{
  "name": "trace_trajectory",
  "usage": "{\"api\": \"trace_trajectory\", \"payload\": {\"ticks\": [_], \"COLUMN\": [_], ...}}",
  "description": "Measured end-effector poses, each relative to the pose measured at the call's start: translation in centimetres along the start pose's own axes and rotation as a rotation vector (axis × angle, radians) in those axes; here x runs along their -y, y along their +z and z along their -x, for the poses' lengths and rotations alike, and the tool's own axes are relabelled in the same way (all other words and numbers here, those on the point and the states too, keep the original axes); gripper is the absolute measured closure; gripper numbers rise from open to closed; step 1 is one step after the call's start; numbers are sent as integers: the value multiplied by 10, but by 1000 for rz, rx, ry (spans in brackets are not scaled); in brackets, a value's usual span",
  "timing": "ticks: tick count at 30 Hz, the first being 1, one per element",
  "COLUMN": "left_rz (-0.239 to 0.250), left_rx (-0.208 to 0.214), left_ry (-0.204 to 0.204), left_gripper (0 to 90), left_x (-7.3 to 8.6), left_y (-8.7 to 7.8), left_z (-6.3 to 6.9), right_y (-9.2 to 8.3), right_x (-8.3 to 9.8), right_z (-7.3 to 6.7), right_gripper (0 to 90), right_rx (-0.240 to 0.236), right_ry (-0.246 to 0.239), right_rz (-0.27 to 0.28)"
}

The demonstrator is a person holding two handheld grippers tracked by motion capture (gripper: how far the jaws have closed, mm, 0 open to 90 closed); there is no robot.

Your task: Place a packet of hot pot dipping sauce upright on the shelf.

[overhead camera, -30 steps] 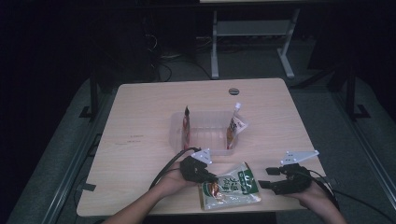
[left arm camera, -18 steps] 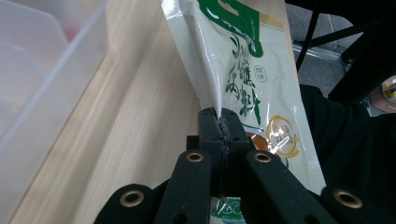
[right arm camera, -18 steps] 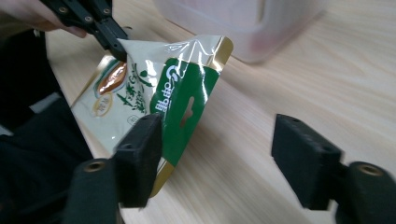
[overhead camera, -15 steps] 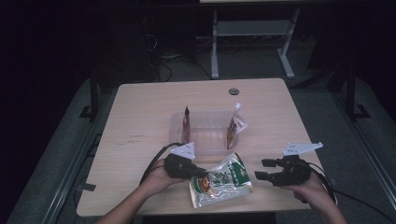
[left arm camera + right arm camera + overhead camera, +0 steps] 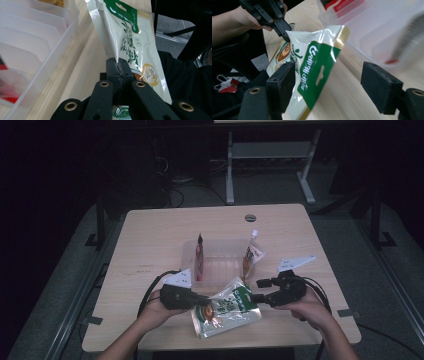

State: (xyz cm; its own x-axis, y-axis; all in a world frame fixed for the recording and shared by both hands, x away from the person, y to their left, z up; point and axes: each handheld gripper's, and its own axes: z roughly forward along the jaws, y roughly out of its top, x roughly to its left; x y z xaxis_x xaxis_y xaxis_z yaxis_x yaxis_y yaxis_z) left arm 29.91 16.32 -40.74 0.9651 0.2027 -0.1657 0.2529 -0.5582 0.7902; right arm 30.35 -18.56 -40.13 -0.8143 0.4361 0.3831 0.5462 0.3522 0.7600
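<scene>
Pinching the pouch's (image 5: 226, 307) side edge, the left gripper (image 5: 117, 67) is clamped tight, its base cut off. The right gripper (image 5: 328, 82), jaws wide and just opening, straddles the green top untouched. Beyond on the table (image 5: 150, 235), the clear tray (image 5: 222, 265) blurs.

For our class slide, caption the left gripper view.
Left gripper pinches the pouch edge beside the clear tray.

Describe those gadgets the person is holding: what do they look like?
Each hand carries a black tool. The left gripper and right gripper have two flat linkage arms with brass-coloured rivets, ending in square black jaws. A pale triangular plate sits on top of each, and a black cable trails behind.
</scene>
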Motion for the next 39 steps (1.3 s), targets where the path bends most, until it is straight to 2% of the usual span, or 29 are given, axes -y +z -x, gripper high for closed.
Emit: {"api": "trace_trajectory", "payload": {"ticks": [4,11,18,30,35,37,39], "left_rz": [20,34,33,38,37,39,42], "left_rx": [-2,8,12,-1,-1,2,6], "left_ry": [-2,12,15,7,13,5,-2], "left_gripper": [900,900,900,900,900,899,898], "left_x": [1,-4,-3,-1,0,1,3], "left_y": [-5,-5,-4,-5,-5,-5,-4], "left_z": [0,4,4,0,-1,-3,-4], "right_y": [13,23,22,23,24,24,25], "right_x": [-6,-1,-1,-1,-2,-2,-3], "right_z": [-2,-2,-1,-3,-5,-6,-6], "right_gripper": [305,383,594,803,879,890,896], "right_rx": [-27,-69,-112,-156,-163,-158,-162], "right_ry": [-14,-14,-14,-23,-61,-91,-96], "right_rz": [-10,-33,-31,-35,-39,-43,-44]}}
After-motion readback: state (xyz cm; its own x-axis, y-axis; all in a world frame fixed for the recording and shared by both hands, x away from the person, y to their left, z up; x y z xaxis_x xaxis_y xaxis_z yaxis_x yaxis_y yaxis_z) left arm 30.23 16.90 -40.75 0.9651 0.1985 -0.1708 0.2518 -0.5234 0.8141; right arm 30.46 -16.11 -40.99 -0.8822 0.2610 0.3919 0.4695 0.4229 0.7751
